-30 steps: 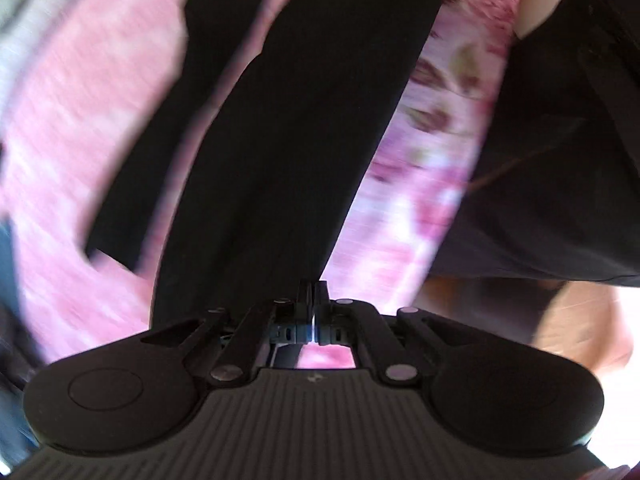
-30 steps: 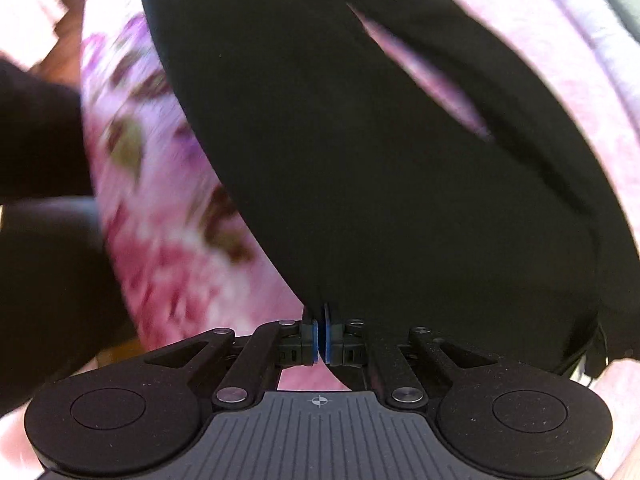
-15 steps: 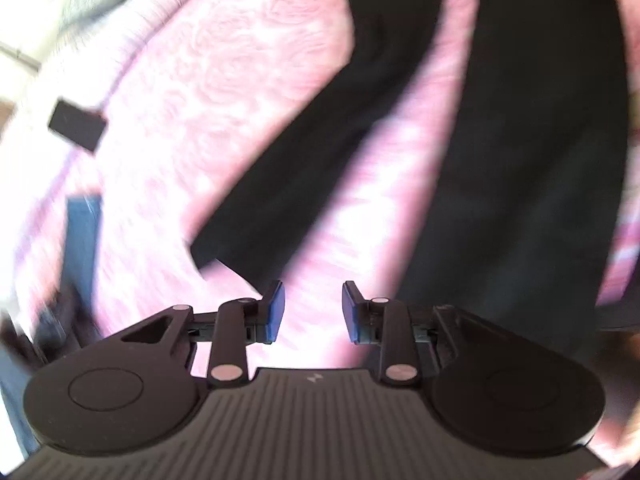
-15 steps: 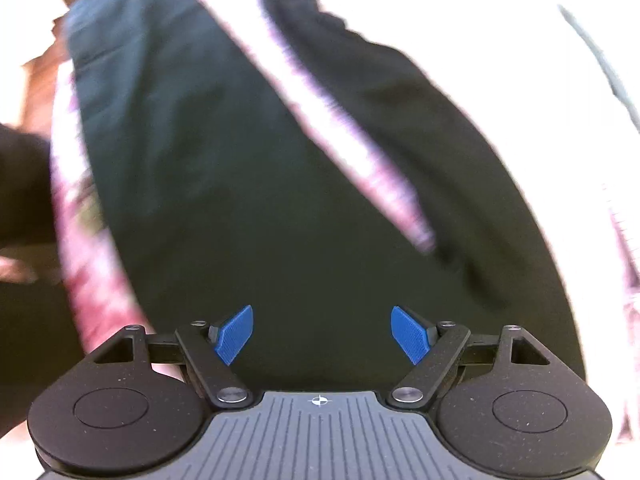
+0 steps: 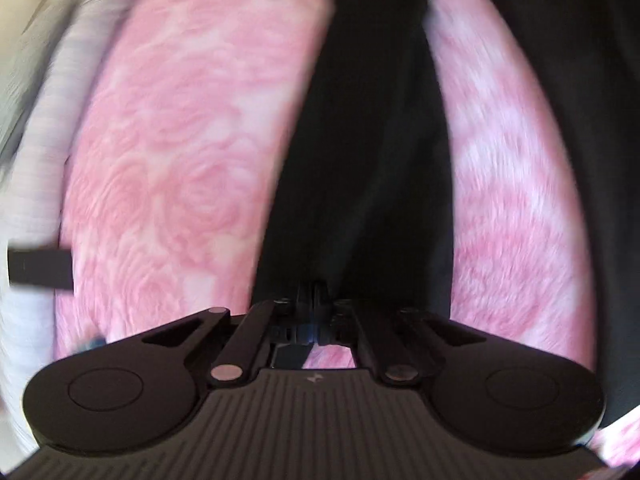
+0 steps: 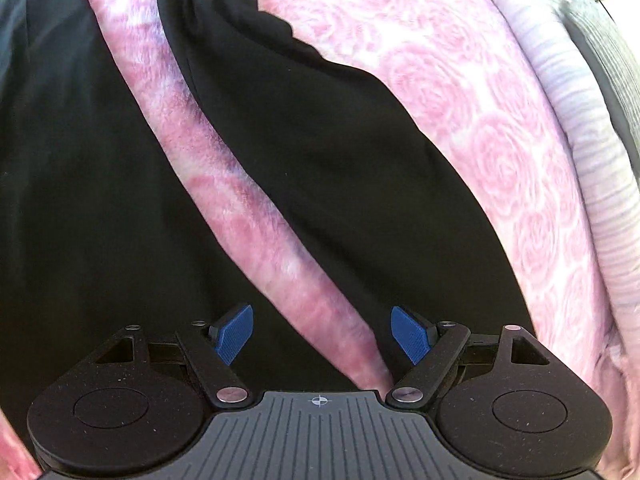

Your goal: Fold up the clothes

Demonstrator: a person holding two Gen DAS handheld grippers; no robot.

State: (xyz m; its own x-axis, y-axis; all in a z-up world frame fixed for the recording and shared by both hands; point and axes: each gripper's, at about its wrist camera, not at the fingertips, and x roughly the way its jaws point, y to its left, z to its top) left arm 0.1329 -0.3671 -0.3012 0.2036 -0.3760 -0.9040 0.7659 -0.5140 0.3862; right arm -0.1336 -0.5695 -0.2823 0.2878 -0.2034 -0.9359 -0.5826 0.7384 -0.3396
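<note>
Black garment point(image 6: 100, 200) is lying spread on the pink rose blanket point(image 6: 460, 80). Left gripper point(image 5: 315, 300) jaws are pressing together at a dark fold's edge; an actual pinch is unclear. Right gripper point(image 6: 322, 334) jaws are standing spread, holding nothing.

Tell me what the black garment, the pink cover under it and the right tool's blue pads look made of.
Black garment: thin matte fabric, probably a knit; it drapes in soft folds with no sheen.
Pink cover: plush fleece, likely synthetic; fuzzy nap with an embossed rose pattern.
Blue pads: moulded plastic or rubber, with a fine gridded grip texture.
</note>
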